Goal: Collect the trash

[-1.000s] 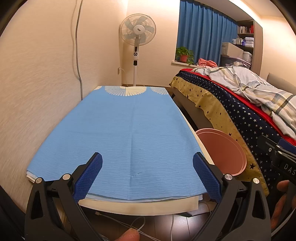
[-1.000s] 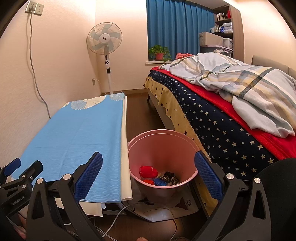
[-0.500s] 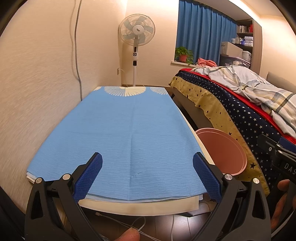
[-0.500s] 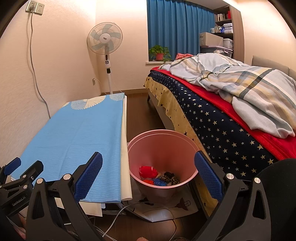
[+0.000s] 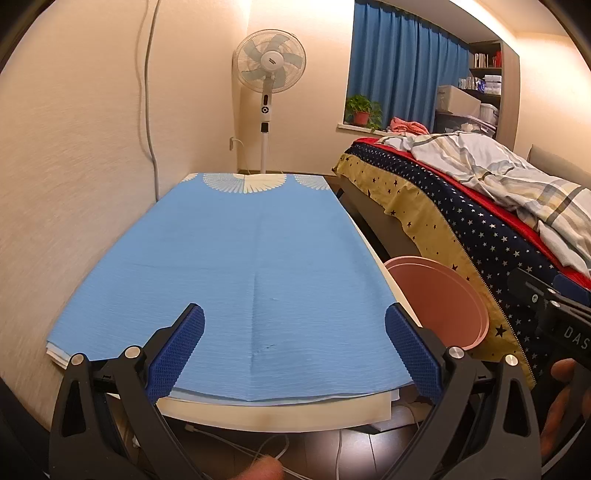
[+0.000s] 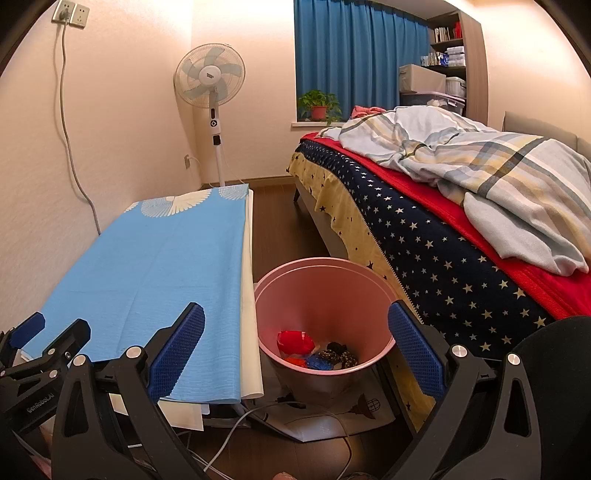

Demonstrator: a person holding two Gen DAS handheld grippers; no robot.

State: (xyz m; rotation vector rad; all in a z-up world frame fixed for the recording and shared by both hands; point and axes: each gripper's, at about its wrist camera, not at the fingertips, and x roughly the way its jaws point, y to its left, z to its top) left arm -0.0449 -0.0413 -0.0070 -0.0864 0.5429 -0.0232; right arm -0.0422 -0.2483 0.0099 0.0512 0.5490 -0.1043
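Counter w/ blue cloth (image 5: 240, 280) fills centre. Standing fan (image 5: 270, 70) at 12 o'clock by the wall, blue curtain (image 5: 402, 74) at 1. Potted plant (image 6: 319, 105) on sill. Bed (image 6: 424, 225) at 3, plaid duvet (image 6: 480, 158) rumpled on top. Wall socket (image 6: 72, 14) at 10.

Bin: pink round plastic bin (image 6: 325, 291), upright on the floor, open at the top, between the table edge and the bed.
Trash: several small pieces (image 6: 314, 350) lie at the bottom of the bin: one red and white, one blue, one dark with speckles.
Left view: only the pink rim (image 5: 443, 295) shows, just beside the table.
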